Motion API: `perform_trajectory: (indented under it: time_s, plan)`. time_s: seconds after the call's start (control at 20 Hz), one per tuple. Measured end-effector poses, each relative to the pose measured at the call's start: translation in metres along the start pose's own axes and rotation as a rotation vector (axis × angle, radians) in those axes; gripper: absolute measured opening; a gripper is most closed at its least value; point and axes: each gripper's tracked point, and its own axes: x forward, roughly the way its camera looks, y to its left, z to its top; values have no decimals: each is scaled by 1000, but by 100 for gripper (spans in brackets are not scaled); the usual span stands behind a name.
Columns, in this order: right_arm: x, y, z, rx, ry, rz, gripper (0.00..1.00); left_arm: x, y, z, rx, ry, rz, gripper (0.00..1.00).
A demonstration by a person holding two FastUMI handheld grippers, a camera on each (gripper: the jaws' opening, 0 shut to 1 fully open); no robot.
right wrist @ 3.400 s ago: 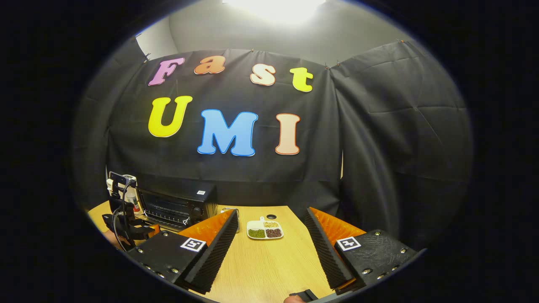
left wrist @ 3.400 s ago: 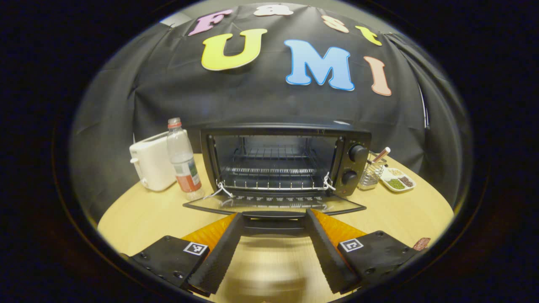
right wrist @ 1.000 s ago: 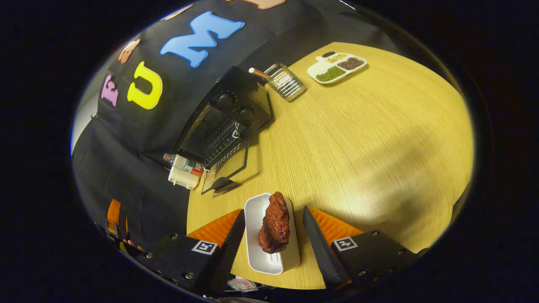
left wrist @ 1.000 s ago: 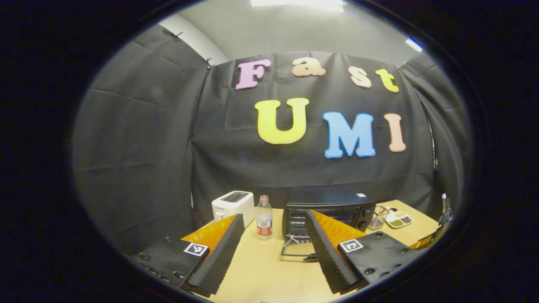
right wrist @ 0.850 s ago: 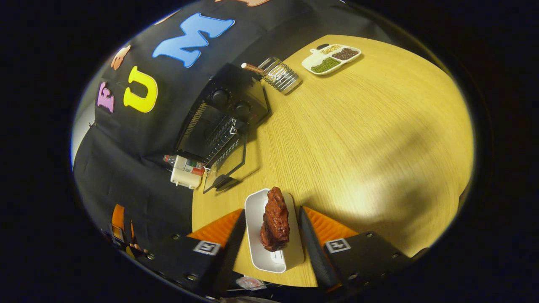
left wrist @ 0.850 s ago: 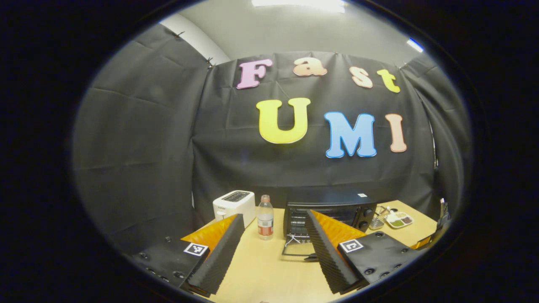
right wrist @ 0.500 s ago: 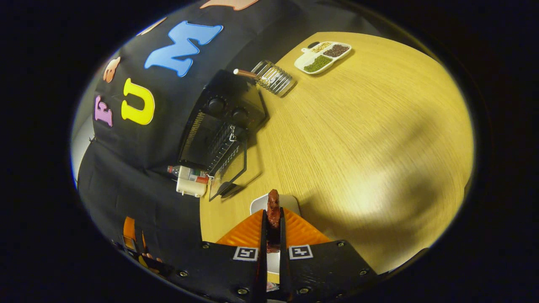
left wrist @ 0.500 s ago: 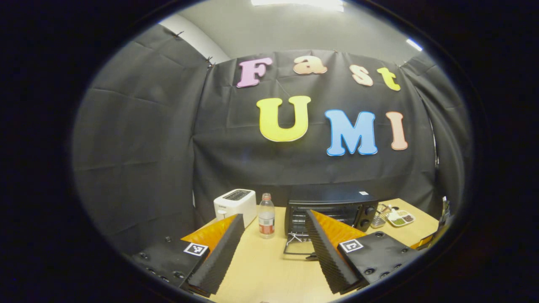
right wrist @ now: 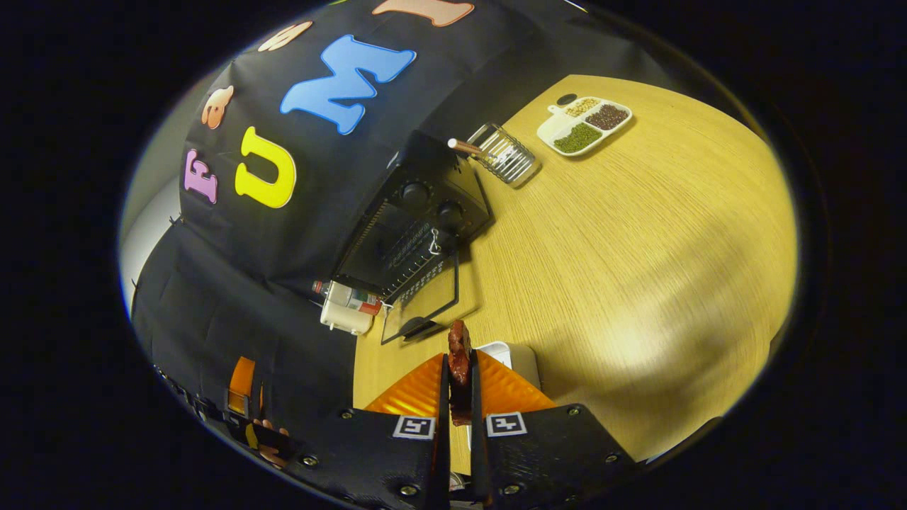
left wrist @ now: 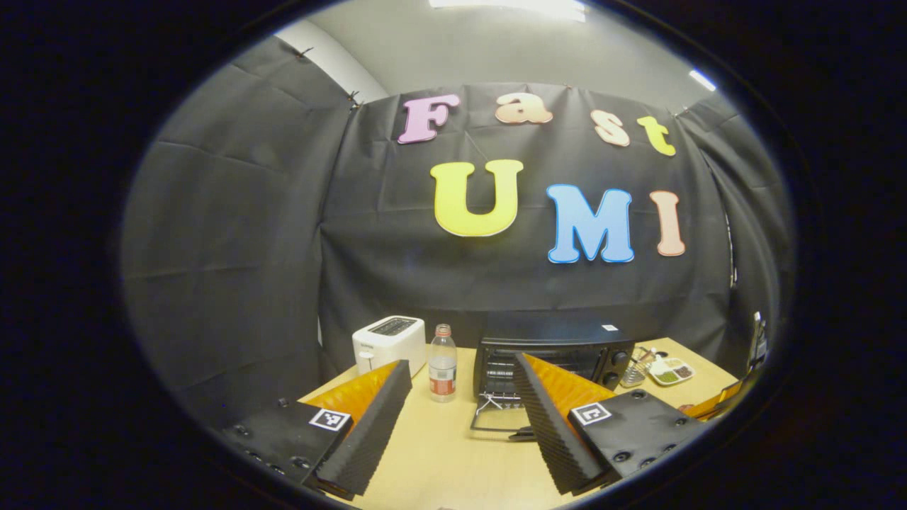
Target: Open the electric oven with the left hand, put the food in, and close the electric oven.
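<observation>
The black electric oven [left wrist: 553, 350] [right wrist: 418, 227] stands at the back of the wooden table with its glass door [left wrist: 499, 419] [right wrist: 421, 301] folded down flat. My right gripper [right wrist: 458, 375] is shut on a reddish-brown piece of meat [right wrist: 458, 354], held just above a white tray [right wrist: 514, 358]. My left gripper [left wrist: 460, 404] hangs open and holds nothing, well back from the oven and above the table's near side. The left gripper [right wrist: 244, 407] and the hand holding it also show at the lower left of the right gripper view.
A white toaster [left wrist: 388, 342] and a plastic bottle [left wrist: 442, 363] stand left of the oven. Right of it are a wire utensil holder [left wrist: 638, 365] [right wrist: 506, 156] and a divided dish of beans [left wrist: 672, 370] [right wrist: 584, 126]. The table [right wrist: 638, 248] spreads wide to the right.
My right gripper swung down over the tray, shut on the meat and has lifted it slightly. My left gripper backed away from the opened oven and holds almost still.
</observation>
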Motion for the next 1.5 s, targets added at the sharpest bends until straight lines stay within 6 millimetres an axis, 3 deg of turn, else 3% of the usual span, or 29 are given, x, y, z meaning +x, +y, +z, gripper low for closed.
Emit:
perform_trajectory:
  time_s: [0.35,0.7,1.1,1.5]
  plan:
    - [20,51,32,2,-78,65,12,16,5,-2,0,5,-28,98]
    - [63,93,52,12,-122,115,12,37,29,-13,-8,26,-27,97]
    - [123,123,60,37,-149,141,12,61,62,-10,20,26,-12,98]
    - [186,138,61,74,-143,143,12,73,89,-12,51,35,3,98]
